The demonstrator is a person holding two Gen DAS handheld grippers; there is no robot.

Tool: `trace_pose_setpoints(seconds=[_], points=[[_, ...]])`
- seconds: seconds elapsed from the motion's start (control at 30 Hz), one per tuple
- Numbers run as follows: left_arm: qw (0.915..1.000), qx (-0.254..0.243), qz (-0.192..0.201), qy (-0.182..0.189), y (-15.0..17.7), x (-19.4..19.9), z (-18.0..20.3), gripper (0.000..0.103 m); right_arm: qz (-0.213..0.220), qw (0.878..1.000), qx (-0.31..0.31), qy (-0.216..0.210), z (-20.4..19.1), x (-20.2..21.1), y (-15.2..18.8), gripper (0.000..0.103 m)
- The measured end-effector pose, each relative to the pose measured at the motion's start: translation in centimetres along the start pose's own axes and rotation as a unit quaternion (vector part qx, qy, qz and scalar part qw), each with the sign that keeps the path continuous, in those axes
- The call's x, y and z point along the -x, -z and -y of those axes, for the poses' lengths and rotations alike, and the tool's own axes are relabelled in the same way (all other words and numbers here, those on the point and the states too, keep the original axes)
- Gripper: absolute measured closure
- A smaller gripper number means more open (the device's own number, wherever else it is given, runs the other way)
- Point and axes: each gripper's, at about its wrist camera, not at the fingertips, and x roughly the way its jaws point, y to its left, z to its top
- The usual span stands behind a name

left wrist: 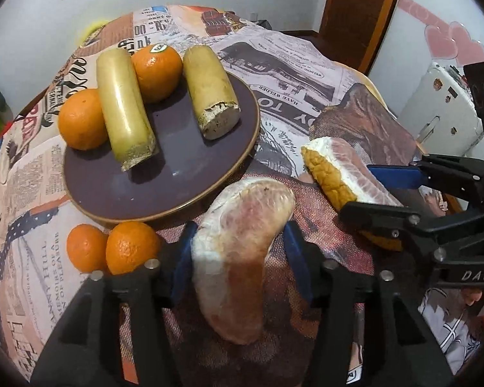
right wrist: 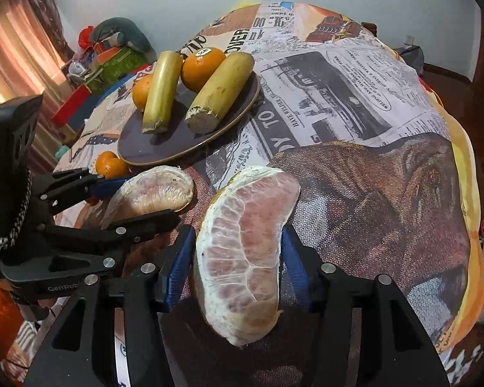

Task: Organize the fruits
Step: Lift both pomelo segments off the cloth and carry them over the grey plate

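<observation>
**A:** What sits on the round dark purple plate [left wrist: 164, 190], upper left of the left wrist view?

**B:** Two pale yellow cut sugarcane-like sticks and two oranges. The longer stick [left wrist: 124, 104] lies between the orange with a sticker [left wrist: 156, 71] and the plain orange [left wrist: 80, 119] at the plate's left rim. The shorter, thicker stick [left wrist: 209, 90] lies to the right, its rough cut end facing the camera.

**A:** And off the plate?

**B:** Two small mandarins [left wrist: 113, 246] touch each other on the cloth just below the plate's near rim.

**A:** Where are the grippers?

**B:** Lower centre in each view. The left gripper [left wrist: 238, 248] is clamped on a peeled pink pomelo segment [left wrist: 242, 258], its blue pads pressing both sides. The right gripper [right wrist: 238, 251] is clamped the same way on a second pomelo segment with white pith and yellow rind [right wrist: 245, 258]. Each gripper shows at the side of the other's view, near the plate.

**A:** The surface and room?

**B:** A desk covered by a newspaper-print cloth [right wrist: 338, 96] with a brown picture. Behind are pale walls, a wooden door frame [left wrist: 355, 9], and in the right wrist view pink curtains [right wrist: 13, 48] and colourful clutter at upper left.
</observation>
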Motion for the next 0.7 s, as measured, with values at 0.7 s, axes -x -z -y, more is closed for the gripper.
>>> trace_pose_setpoints(seconds=[0.7], points=[[0.9961,0.06,0.064,-0.003,1.8,6.4,-1.8,0.082,0.071,0.997,0.01,0.005,-2.0,3.9,-1.6,0.054]])
